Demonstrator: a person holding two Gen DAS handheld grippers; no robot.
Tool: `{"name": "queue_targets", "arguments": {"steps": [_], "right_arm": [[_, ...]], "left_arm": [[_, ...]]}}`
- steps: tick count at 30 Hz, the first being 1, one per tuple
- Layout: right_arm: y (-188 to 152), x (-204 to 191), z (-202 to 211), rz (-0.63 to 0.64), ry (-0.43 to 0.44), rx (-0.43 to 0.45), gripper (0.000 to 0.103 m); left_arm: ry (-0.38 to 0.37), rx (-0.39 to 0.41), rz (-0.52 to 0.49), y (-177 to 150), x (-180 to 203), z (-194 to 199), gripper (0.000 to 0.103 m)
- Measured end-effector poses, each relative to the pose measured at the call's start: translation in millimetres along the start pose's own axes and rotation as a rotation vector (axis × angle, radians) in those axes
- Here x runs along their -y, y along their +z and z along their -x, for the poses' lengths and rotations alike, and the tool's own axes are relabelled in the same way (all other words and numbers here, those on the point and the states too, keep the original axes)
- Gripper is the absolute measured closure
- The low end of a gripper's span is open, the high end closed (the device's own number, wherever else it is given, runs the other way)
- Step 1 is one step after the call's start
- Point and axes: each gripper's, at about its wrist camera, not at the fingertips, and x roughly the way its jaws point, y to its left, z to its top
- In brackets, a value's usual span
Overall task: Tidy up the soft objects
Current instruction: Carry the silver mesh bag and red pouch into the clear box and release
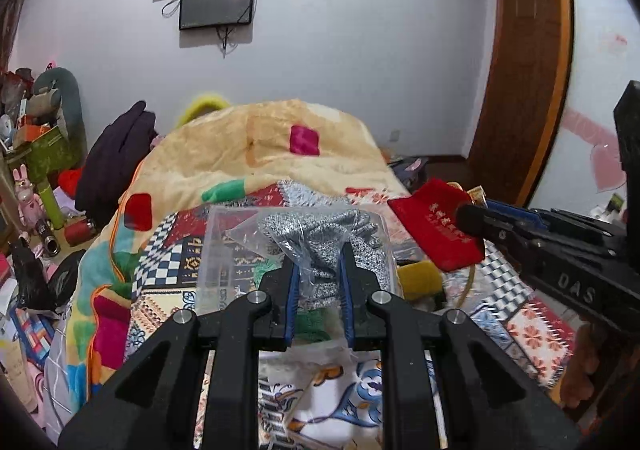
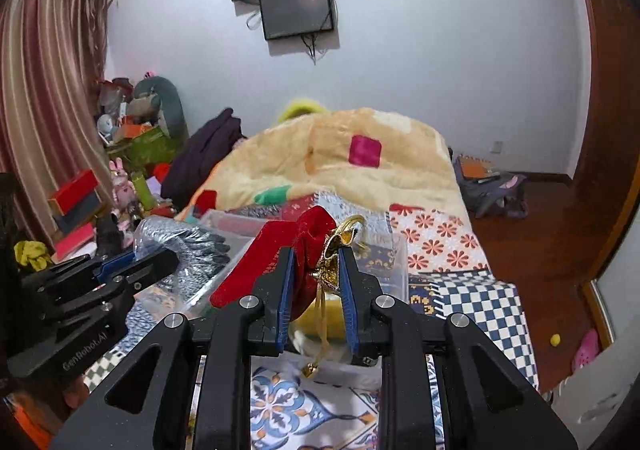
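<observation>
My left gripper (image 1: 319,256) is shut on a clear plastic bag of grey knit gloves (image 1: 336,242) and holds it over a clear plastic box (image 1: 218,250) on the bed. My right gripper (image 2: 318,264) is shut on a red velvet pouch (image 2: 276,250) with gold drawstring trim (image 2: 348,234), lifted above the box's right end (image 2: 394,262). The pouch also shows in the left wrist view (image 1: 434,228), right of the box. The bagged gloves show in the right wrist view (image 2: 188,246), held by the left gripper (image 2: 152,262). A yellow soft item (image 1: 418,282) lies by the box.
A folded cream blanket (image 1: 264,146) with coloured patches lies behind the box on the patterned bedspread (image 2: 472,290). Dark clothing (image 1: 116,154) and cluttered boxes and toys (image 1: 36,154) stand at the left. Wooden floor and a backpack (image 2: 488,190) are at the right.
</observation>
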Motion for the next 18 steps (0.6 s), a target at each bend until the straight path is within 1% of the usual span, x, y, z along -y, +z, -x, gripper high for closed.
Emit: {"name": "queue_targets", "arguments": {"steps": [3,8,9,12,14,15,16,18], "right_arm": [[-7,2,-15,0.009,-0.012,-0.047,0.083],[-17,7,-35,0.017,-0.022,-0.119,0.082],[-18,8,-38,0.017,-0.024,-0.129,0.079],[-21,8,-41,0.027,-0.032,-0.151,0.077],[-22,6,-41,0.036,-0.045,-0.156,0.076],[-22,5,-41,0.041,-0.045,-0.16,0.07],[-22,5,-40,0.043,-0.048,-0.162,0.068],[-22,5,-38,0.048,-0.053,-0.16,0.058]], "left_arm": [[0.007,-0.054,0.007,-6,0,-23,0.085],[-0.008,-0.12,0.021,-11,-4,-48,0.085],[-0.009,-0.129,0.017,-12,-4,-50,0.085],[-0.014,-0.138,0.011,-12,-2,-53,0.084],[-0.019,-0.143,0.012,-12,-1,-53,0.082],[-0.025,-0.149,0.012,-12,-1,-54,0.081],[-0.028,-0.153,0.014,-13,-1,-53,0.078],[-0.033,-0.158,0.016,-13,-2,-51,0.069]]}}
